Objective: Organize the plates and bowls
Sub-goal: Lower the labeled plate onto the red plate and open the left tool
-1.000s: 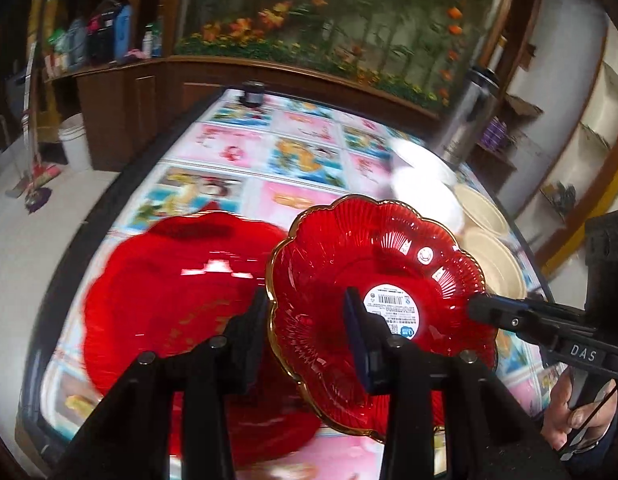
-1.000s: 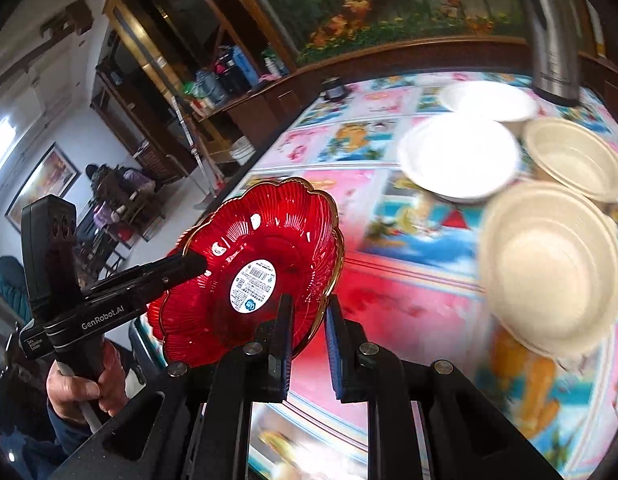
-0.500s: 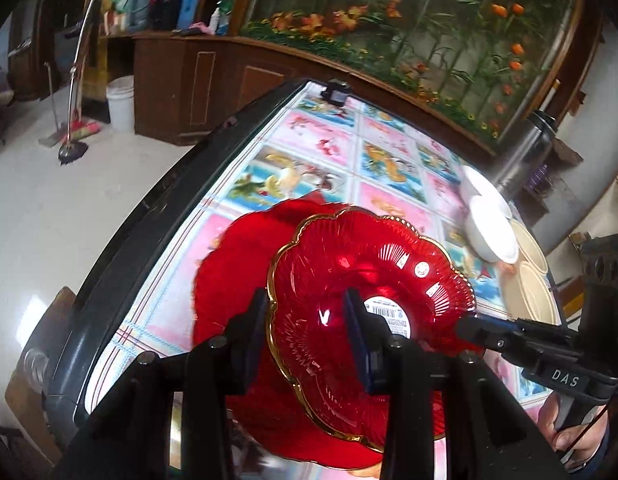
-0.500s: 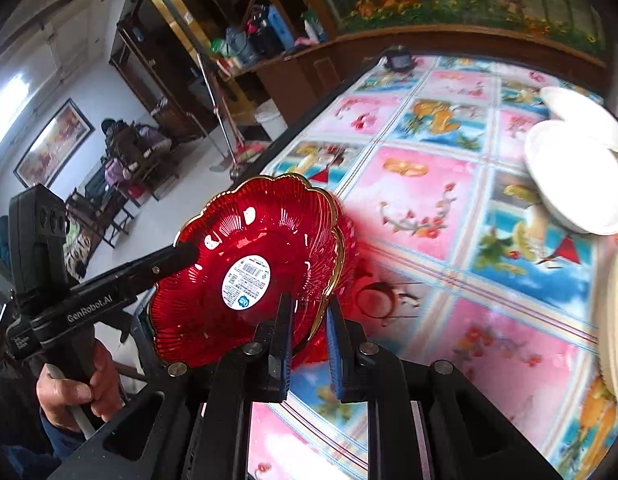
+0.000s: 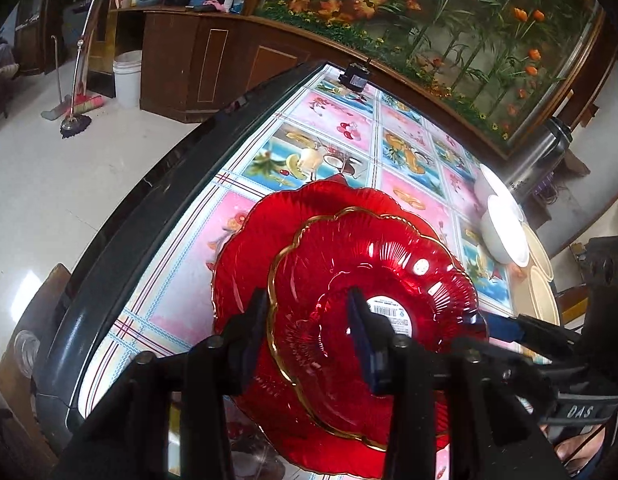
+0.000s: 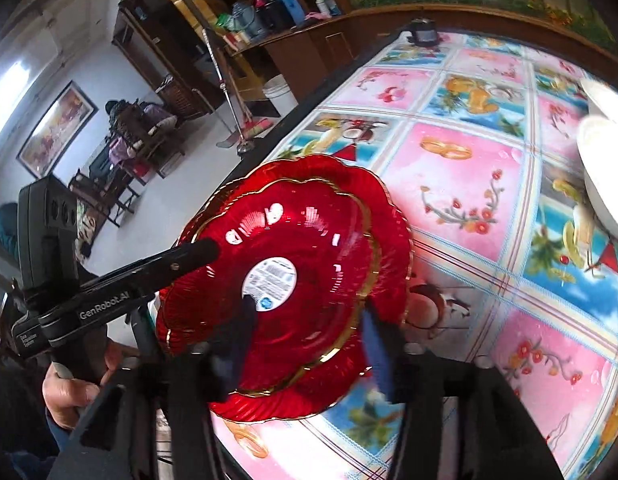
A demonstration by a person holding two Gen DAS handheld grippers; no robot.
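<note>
A small red glass plate [image 5: 373,280] with a gold rim and a white barcode sticker lies on a larger red glass plate [image 5: 245,248] near the table's left edge. My left gripper [image 5: 309,316] straddles the small plate's near rim, jaws apart. In the right wrist view the same small plate [image 6: 301,240] rests on the large plate [image 6: 393,216]. My right gripper [image 6: 305,336] has its jaws spread wide around the plate's near rim. The left gripper's finger [image 6: 189,256] lies over the plate's left rim.
The table [image 5: 341,128] has a pictured fruit-and-flower cloth. White bowls [image 5: 505,232] and cream bowls [image 5: 543,292] stand at the right, beside a steel flask [image 5: 537,160]. A small dark object [image 5: 355,78] sits at the far end. The table's dark edge [image 5: 121,240] runs on the left.
The small red plate has come down onto the large red plate. My right gripper's jaws, pinched on its rim before, have opened wide. Both views have shifted toward the table's left edge.
</note>
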